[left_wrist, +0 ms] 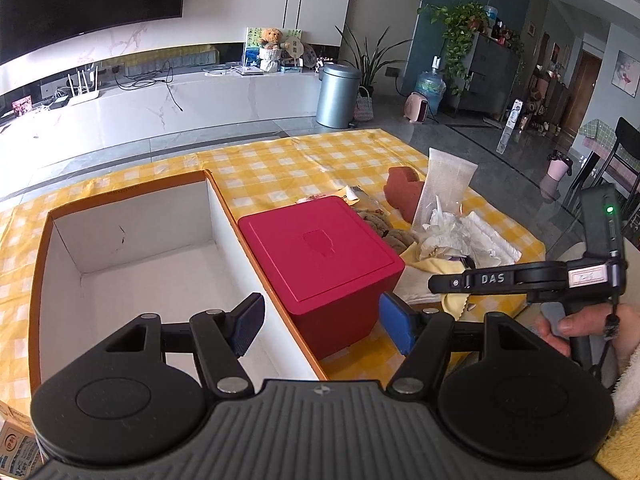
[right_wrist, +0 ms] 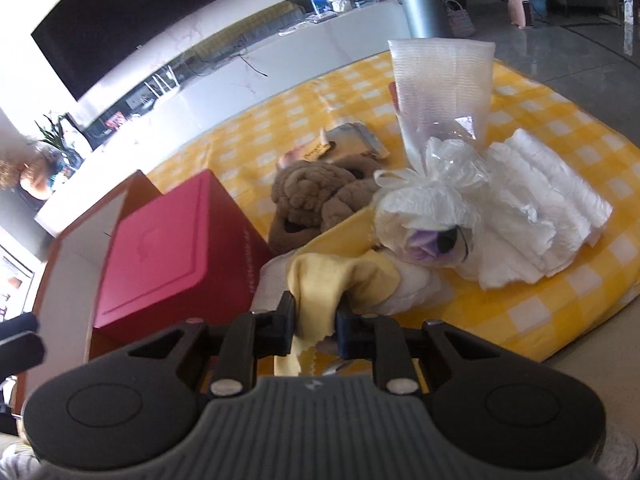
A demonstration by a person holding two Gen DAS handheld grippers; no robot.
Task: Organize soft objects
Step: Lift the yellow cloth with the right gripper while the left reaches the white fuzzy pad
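Observation:
My left gripper (left_wrist: pixel 320 324) is open and empty, held over the near edge of a white cardboard box (left_wrist: pixel 132 248) with orange rims and beside a red lidded box (left_wrist: pixel 320 252). My right gripper (right_wrist: pixel 314 330) is shut on a pale yellow cloth (right_wrist: pixel 340 280), lifting its edge off the pile; it also shows in the left wrist view (left_wrist: pixel 456 284). Behind the cloth lie a white plush toy in crinkled plastic (right_wrist: pixel 428 208), folded white cloths (right_wrist: pixel 548 196), a brown knitted toy (right_wrist: pixel 320 196) and a tall white mesh sleeve (right_wrist: pixel 444 80).
Everything rests on a yellow checked cloth (left_wrist: pixel 304 160) on the floor. A reddish sponge-like piece (left_wrist: pixel 404 192) and small snack packets (right_wrist: pixel 352 144) lie behind the pile. A grey bin (left_wrist: pixel 338 94) and a TV bench stand farther back.

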